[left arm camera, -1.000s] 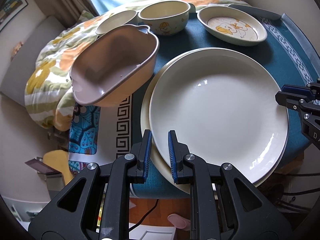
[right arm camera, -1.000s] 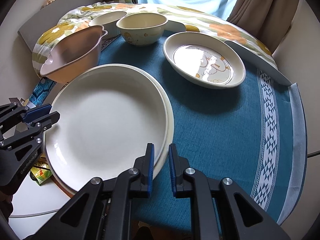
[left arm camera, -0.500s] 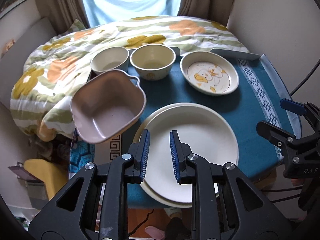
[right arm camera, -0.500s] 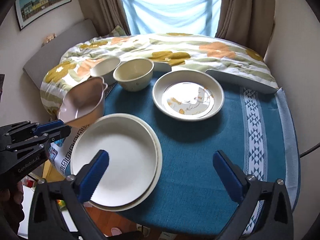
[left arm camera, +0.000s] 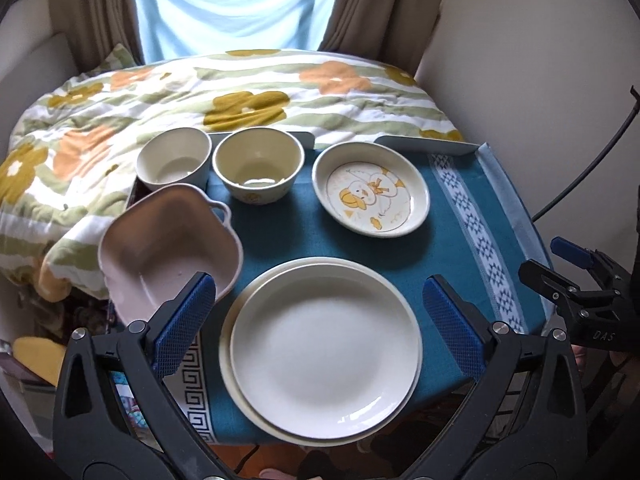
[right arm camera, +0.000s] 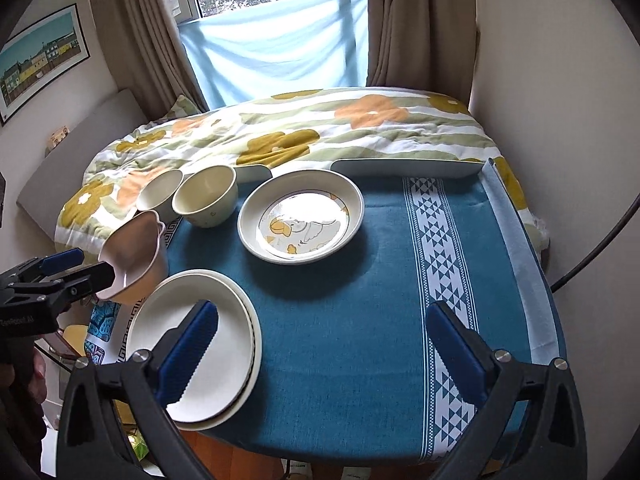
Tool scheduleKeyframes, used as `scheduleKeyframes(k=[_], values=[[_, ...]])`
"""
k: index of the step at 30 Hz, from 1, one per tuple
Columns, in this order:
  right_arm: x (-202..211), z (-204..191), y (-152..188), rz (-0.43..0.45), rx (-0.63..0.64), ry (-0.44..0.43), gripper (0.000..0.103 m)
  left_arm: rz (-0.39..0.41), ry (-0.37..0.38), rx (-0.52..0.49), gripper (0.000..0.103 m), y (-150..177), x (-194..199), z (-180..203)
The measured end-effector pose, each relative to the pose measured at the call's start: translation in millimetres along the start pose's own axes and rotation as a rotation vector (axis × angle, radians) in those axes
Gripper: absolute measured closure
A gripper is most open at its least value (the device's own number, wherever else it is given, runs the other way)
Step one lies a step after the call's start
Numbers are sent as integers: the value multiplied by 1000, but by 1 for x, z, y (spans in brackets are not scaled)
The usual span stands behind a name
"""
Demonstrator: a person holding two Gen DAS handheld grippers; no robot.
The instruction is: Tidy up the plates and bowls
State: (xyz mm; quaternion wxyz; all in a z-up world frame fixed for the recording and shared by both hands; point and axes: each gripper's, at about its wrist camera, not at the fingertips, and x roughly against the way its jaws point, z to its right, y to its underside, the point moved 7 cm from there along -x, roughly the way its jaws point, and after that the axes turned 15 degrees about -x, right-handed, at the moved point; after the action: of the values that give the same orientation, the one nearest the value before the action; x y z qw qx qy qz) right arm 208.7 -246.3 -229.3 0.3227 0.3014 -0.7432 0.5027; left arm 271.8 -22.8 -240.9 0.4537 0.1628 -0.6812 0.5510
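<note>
Two white plates (left arm camera: 326, 358) lie stacked at the near edge of the blue-clothed table (left arm camera: 448, 216); the stack also shows in the right wrist view (right arm camera: 192, 344). A pink handled bowl (left arm camera: 168, 240) sits at the left edge. Behind stand a white bowl (left arm camera: 174, 158), a cream bowl (left arm camera: 258, 168) and a duck-print dish (left arm camera: 370, 190). My left gripper (left arm camera: 318, 320) is open and empty, held high above the stack. My right gripper (right arm camera: 326, 352) is open and empty, above the table's near middle.
A flowered quilt (right arm camera: 300, 136) lies behind the table under the window. A white tray edge (right arm camera: 404, 167) borders the far side. The table's right part shows patterned cloth (right arm camera: 440, 248). A wall stands to the right.
Both grippers have risen and pulled back from the stacked plates. The right gripper opened first, then the left opened. The plates stay on the table.
</note>
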Motion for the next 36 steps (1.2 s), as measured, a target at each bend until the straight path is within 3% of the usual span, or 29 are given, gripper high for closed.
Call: scheduleKeyframes(k=[7,12,16,19,25,26,30,36], values=[[-19,14,-37,-50,74,-5,0,5,41,120,0,-19,-18,0],[-47,20,-72,-70,151,-62,0,-72,-73,221,0,-30,-51,-7],[-89,26,-95,-162,223,-122,0,-75,-158,275,0,-47,-76,-8],[-119,27,-107,-225,262,-183,0,-130,-222,309,0,-52,-104,-13],[-181,24,-113,-352,319,-281,3,-157,-105,456,1,-46,-159,-17],[-190,23,-112,-372,326,-295,5,-158,-79,476,7,-44,-166,-17],[-218,21,-100,-449,344,-334,37,-202,-44,510,46,-33,-192,-14],[-235,20,-92,-509,341,-378,62,-223,-15,526,69,-24,-211,-8]])
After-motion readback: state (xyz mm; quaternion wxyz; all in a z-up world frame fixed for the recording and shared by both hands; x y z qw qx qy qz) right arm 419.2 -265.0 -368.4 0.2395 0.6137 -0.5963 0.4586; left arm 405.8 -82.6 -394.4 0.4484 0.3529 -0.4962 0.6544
